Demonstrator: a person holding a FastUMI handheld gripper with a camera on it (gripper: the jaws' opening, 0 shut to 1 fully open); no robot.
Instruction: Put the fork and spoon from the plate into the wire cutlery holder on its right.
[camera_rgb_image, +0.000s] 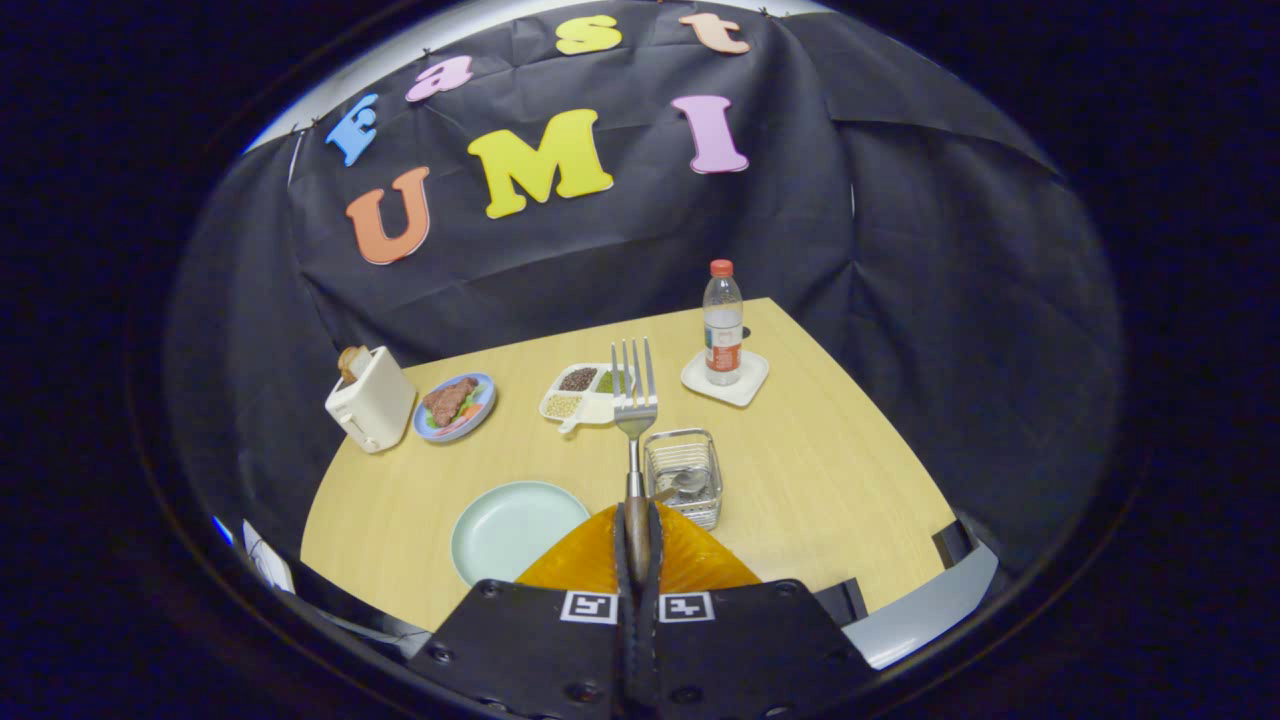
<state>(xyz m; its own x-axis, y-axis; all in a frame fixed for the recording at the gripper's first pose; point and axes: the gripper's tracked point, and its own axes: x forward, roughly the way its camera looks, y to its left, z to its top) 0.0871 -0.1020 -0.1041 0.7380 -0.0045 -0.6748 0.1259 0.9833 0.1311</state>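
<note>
My gripper is shut on the fork, both fingers pressing its brown handle. The fork stands up from the fingers, tines pointing away, high above the table. The wire cutlery holder sits on the table just right of the fork's shaft, and a metal spoon lies inside it. The pale green plate is just left of the fingers, with nothing on its visible part; its right side is hidden behind my fingers.
Beyond the fork stands a white divided dish of grains. A water bottle on a white coaster is at the back right. A plate of food and a cream toaster are at the back left. The wooden table ends near the fingers.
</note>
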